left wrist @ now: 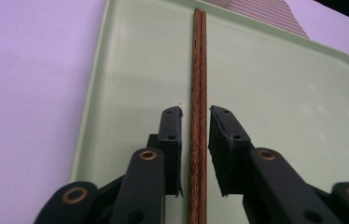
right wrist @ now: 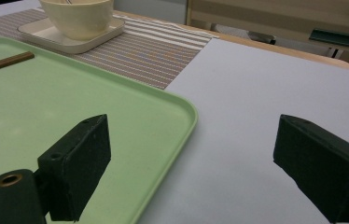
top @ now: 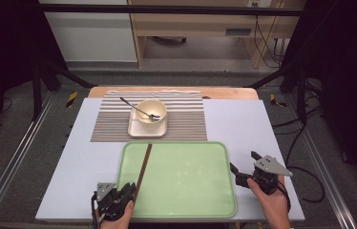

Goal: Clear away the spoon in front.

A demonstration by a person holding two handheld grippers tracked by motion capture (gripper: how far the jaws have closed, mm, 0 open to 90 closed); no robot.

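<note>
Chopsticks (left wrist: 197, 84): a brown pair lying side by side, flat on the green tray (top: 191, 186), in its left part. They run from near the front rim up toward the far rim, leaning slightly to the right in the high view.
Left gripper (left wrist: 195, 116): sits at the tray's front left corner, held in the person's left hand (top: 119, 217). Its jaws straddle the near end of the chopsticks. In the left gripper view a thin gap shows on each side of the wood, so the pads are released and do not press on it.
Right gripper (right wrist: 191, 154): held in the person's right hand (top: 274, 200) at the tray's right edge. One jaw is over the tray rim, the other over the pale table (right wrist: 275, 93). The jaws are spread wide with nothing between them.
Bowl (top: 151, 110): cream, standing on a square cream plate (top: 136, 129) beyond the tray.
Spoon (top: 138, 110): leans in the bowl, handle pointing back and left; its head looks to rest inside, though it is small from here.
Mat (top: 186, 117): striped, under the plate, its near edge just beside the tray's far rim.
</note>
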